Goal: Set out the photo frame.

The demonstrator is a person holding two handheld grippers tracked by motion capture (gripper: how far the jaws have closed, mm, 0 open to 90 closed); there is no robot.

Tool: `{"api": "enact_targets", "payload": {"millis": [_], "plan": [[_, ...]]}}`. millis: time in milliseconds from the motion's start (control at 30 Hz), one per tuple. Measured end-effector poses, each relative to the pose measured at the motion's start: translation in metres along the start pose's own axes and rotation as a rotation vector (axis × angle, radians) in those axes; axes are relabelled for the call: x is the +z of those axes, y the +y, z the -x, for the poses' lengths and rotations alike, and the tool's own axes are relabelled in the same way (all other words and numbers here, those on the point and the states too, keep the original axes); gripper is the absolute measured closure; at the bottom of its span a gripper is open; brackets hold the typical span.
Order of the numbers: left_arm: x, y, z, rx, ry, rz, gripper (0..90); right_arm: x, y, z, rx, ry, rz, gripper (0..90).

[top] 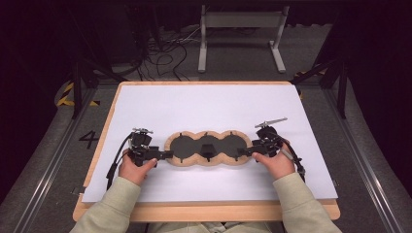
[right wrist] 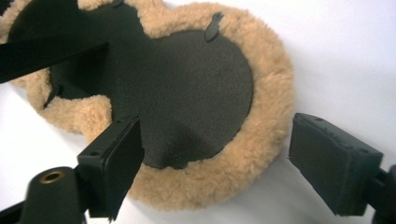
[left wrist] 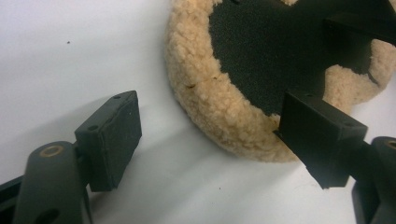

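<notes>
Fleece-edged black pad [top: 208,148] is lying flat on white table sheet [top: 204,107]. Left gripper [top: 165,155] and right gripper [top: 241,153] are sitting at its ends, jaws spread, pinching nothing.

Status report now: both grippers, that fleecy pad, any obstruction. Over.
Left gripper open at fleecy pad left end. Right gripper open at its right end. Pad flat on white sheet. Nothing in the way.

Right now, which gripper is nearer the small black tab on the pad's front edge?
Right, narrowly. The right gripper sits at the fleece pad's right end; the left gripper at its left end, slightly farther from the tab.
</notes>
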State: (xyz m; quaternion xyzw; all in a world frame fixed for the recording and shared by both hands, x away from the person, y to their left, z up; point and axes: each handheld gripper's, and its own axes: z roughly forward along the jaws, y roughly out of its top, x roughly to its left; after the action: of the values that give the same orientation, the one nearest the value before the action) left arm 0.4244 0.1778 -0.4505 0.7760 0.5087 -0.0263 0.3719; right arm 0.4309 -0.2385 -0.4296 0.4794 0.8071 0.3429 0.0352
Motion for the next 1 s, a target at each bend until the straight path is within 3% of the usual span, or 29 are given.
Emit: {"api": "enact_targets", "payload": {"millis": [400, 667, 1000], "plan": [[0.002, 0.001, 0.008, -0.019, 0.032, -0.021, 16.5, 0.009, -0.001, -0.003, 0.014, 0.009, -0.043, 11.6], [0.011, 0.004, 0.016, -0.019, -0.039, -0.032, 18.9, 0.012, -0.001, -0.004, 0.017, 0.009, -0.054, 10.3], [0.013, 0.006, 0.021, -0.044, -0.013, -0.039, 21.0, 0.012, -0.001, -0.003, 0.055, 0.024, -0.05, 8.6]]}}
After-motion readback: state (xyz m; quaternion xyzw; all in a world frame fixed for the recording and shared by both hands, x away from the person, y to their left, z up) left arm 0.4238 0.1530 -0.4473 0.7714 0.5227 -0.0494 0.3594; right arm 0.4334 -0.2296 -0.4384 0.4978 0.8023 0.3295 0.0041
